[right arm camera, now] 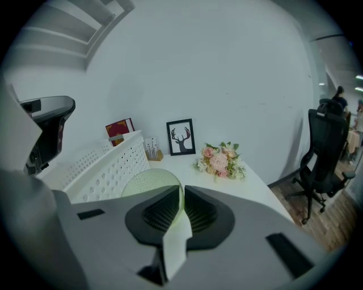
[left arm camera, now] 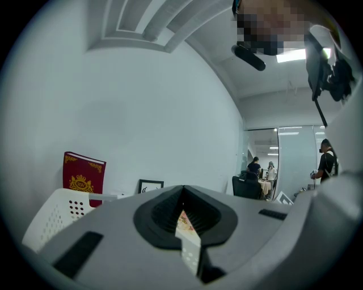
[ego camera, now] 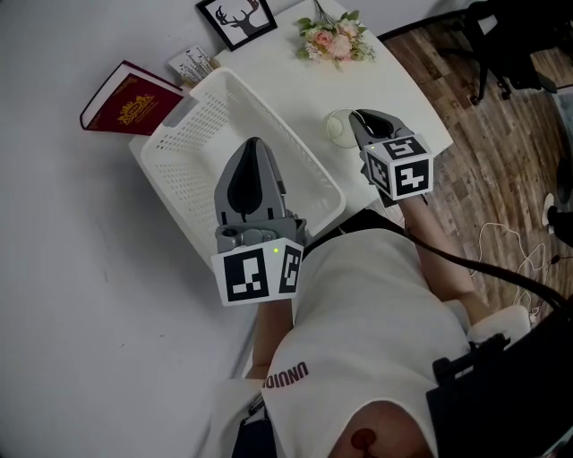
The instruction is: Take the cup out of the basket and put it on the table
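Observation:
A pale green translucent cup (ego camera: 338, 128) is just right of the white perforated basket (ego camera: 179, 125), low over the white table (ego camera: 394, 80). My right gripper (ego camera: 360, 118) is shut on its rim. In the right gripper view the cup's wall (right arm camera: 148, 182) runs between the jaws of that gripper (right arm camera: 181, 195). Whether the cup's base touches the table is hidden. My left gripper (ego camera: 255, 143) hovers over the basket's near part with its jaws together and nothing in them. In the left gripper view its jaws (left arm camera: 182, 193) leave only a thin slit, and the basket's rim (left arm camera: 57, 212) is at lower left.
A red book (ego camera: 130, 100) leans against the wall behind the basket. A small card holder (ego camera: 191, 64), a framed deer picture (ego camera: 237, 20) and a bunch of flowers (ego camera: 336, 38) stand at the table's far end. An office chair (right arm camera: 323, 153) stands on the wooden floor to the right.

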Demonstrator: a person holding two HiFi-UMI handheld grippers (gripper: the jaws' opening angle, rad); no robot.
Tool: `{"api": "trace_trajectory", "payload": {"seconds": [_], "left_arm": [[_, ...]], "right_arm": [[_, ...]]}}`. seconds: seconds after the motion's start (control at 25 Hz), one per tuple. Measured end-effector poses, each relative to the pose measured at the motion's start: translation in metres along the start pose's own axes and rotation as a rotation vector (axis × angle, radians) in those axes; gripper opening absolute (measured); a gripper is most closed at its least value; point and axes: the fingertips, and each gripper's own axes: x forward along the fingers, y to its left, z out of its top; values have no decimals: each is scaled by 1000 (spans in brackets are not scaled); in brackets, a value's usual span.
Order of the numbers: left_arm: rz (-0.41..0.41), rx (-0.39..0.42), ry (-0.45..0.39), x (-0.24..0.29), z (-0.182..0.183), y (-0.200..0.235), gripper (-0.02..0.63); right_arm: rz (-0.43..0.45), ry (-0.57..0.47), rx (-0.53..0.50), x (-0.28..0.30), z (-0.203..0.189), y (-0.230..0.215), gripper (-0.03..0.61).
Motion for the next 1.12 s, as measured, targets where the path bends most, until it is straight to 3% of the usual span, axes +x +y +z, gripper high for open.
{"api": "trace_trajectory", "payload": {"seconds": [1.12], "left_arm": [[5,2,6,0,-1,0,12]], "right_arm": [[-15,109,-27,13,-40,-5,41]]}}
